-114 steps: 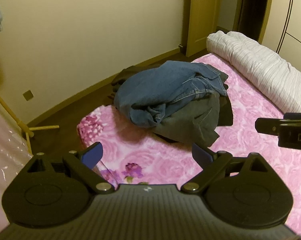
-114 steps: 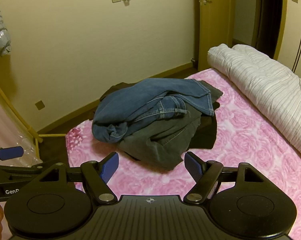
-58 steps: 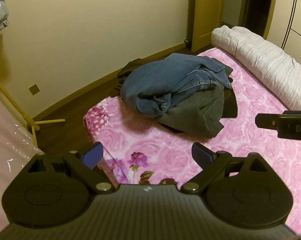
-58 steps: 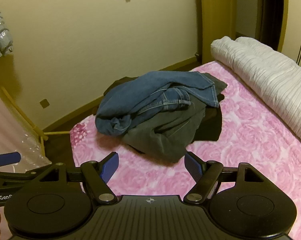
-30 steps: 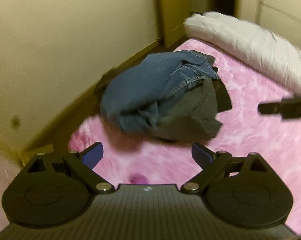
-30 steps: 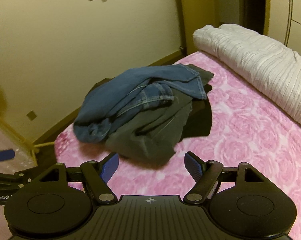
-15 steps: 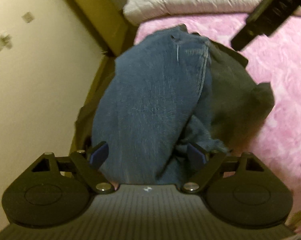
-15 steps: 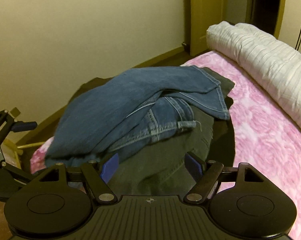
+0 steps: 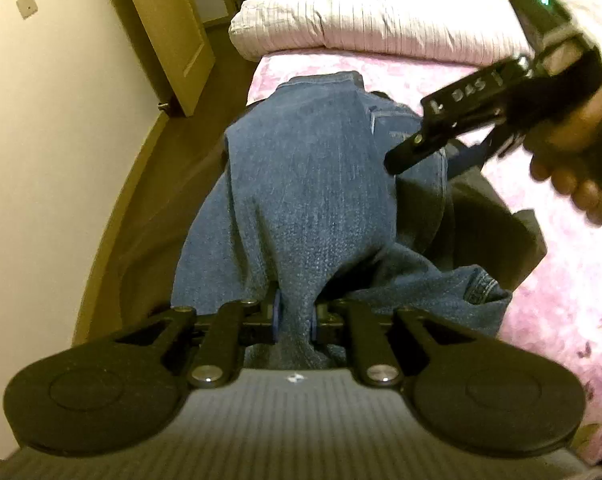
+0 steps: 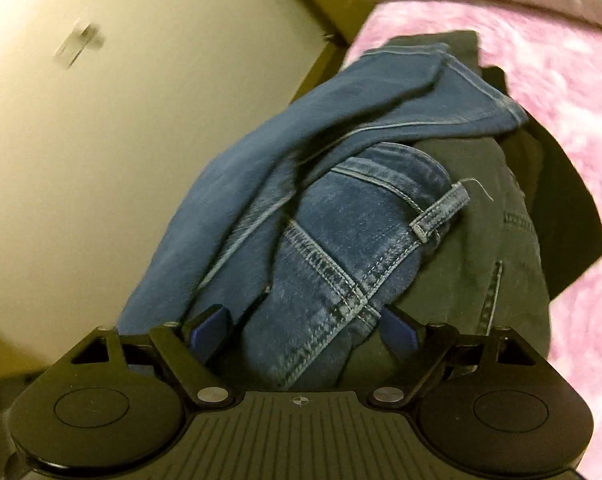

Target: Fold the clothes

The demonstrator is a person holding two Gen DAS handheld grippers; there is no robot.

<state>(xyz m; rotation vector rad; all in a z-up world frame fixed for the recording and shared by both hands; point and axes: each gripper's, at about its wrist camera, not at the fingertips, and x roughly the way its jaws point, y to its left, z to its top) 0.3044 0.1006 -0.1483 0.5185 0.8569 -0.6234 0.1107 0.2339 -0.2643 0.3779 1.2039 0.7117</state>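
While my left tool (image 9: pixel 295 318) sits at the near edge of the clothes pile, its blue pads are drawn in tight on a ridge of the jeans (image 9: pixel 309 200), so I record it as clamped on that denim. To its left I note the cream wall (image 9: pixel 53 152), a strip of dark floor (image 9: pixel 161 184) and a wooden door (image 9: pixel 169 28). The jeans lie on top of the pile, draped over dark grey trousers (image 9: pixel 477 216), and the whole heap rests on the bed's pink floral blanket (image 9: pixel 573 280), near the bed's edge by the wall. A rolled white quilt (image 9: pixel 373 20) lies along the far side of the bed.

Further right, my right tool (image 10: pixel 303 330) stands with its pads wide apart, one on either side of a bunched fold of the jeans (image 10: pixel 341 240) with seams and a belt loop showing; I cannot tell whether the pads touch the cloth. In the left wrist view that tool (image 9: pixel 433 152) hovers over the pile, gripped by my right hand (image 9: pixel 577 148).
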